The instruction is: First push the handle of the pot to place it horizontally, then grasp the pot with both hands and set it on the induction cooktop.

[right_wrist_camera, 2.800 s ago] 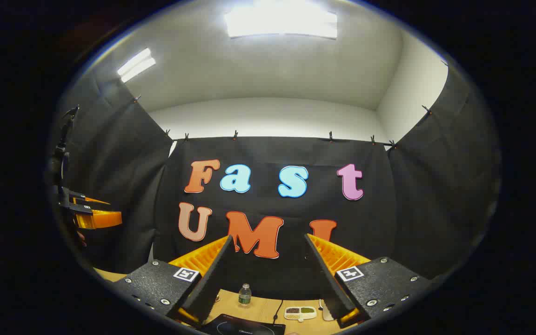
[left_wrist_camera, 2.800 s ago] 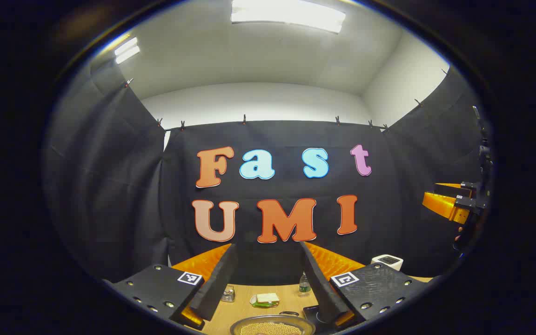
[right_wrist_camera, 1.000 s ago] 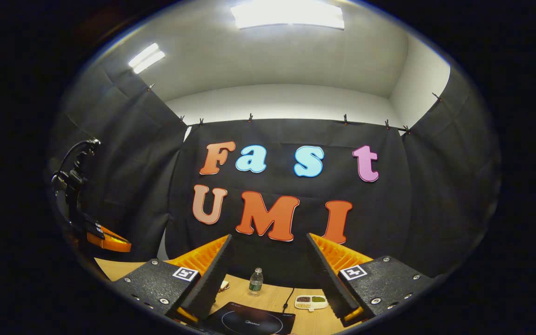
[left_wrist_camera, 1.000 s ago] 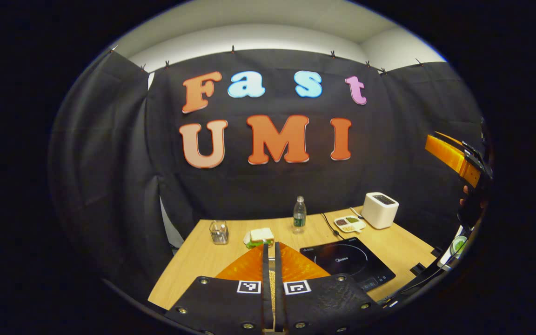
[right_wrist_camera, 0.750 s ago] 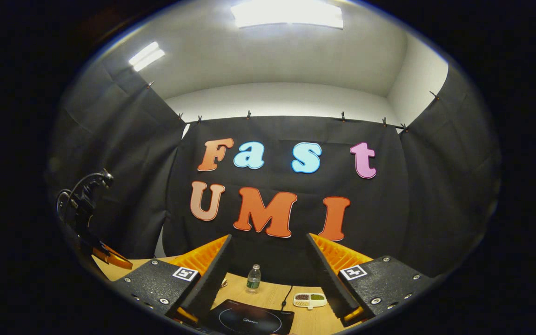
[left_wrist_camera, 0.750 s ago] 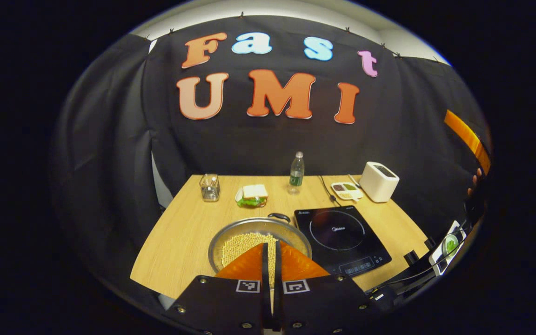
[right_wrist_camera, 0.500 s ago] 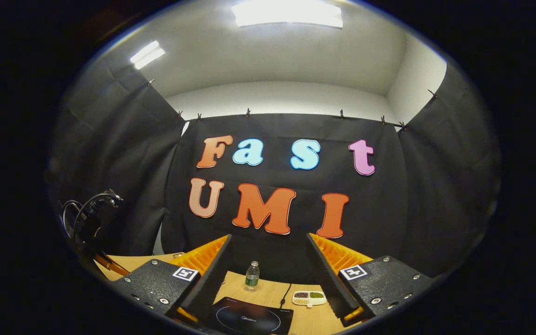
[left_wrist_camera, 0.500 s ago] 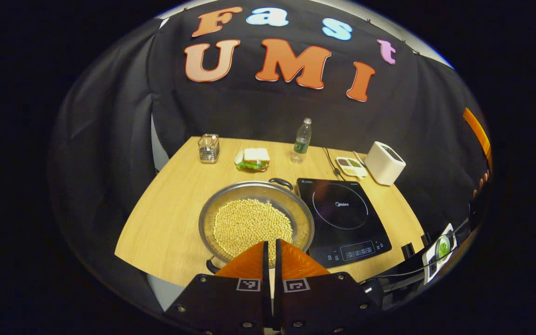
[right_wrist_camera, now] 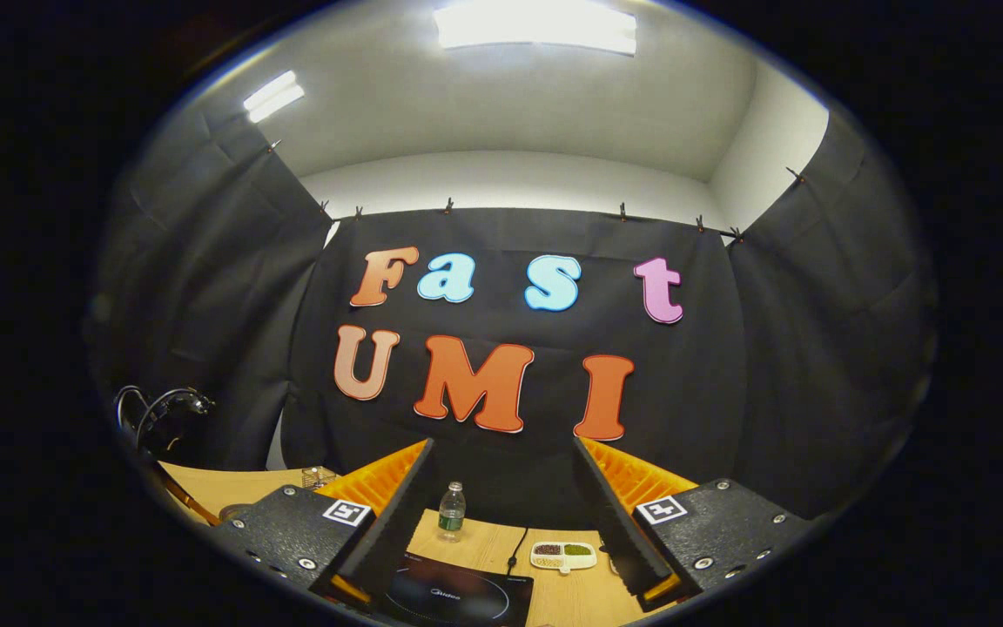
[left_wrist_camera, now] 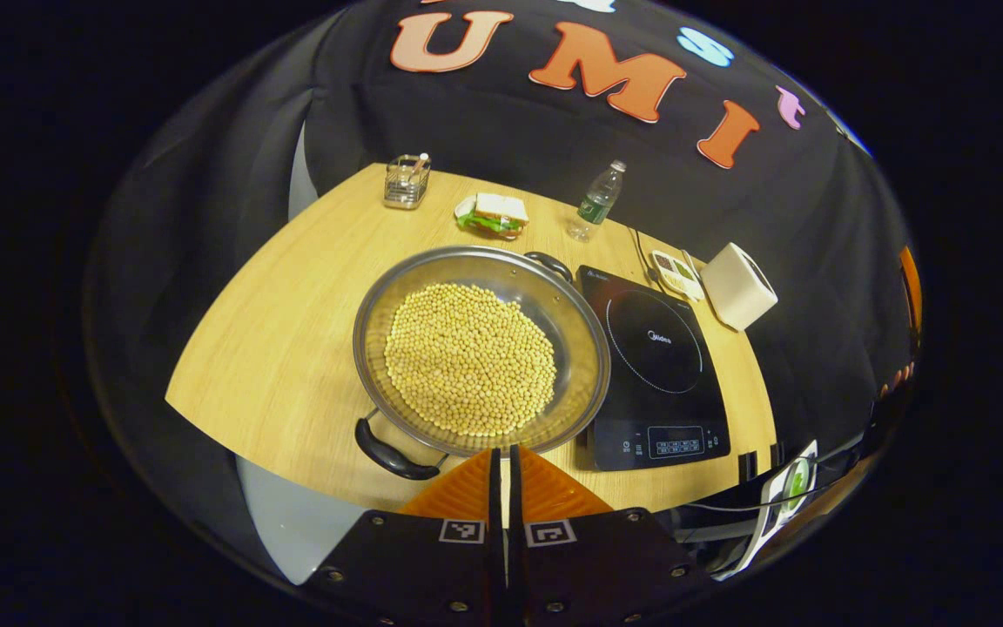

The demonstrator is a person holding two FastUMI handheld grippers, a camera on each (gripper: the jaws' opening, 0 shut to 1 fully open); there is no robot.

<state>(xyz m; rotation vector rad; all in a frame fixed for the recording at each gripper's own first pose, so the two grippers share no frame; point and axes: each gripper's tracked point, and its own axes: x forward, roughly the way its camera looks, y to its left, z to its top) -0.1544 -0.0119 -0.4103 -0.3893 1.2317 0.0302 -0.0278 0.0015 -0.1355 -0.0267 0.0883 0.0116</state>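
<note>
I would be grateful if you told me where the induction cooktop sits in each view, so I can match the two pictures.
Left gripper view: the induction cooktop lies right of centre on the table, just right of the pot.
Right gripper view: the induction cooktop lies at the bottom edge, between the right gripper fingers.
Shared landmark: the water bottle stands behind the cooktop in both.

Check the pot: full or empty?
Not empty. In the left gripper view the pot holds a wide, flat layer of small yellowish beans covering most of its bottom, well below the rim. It sits on the table.
</note>
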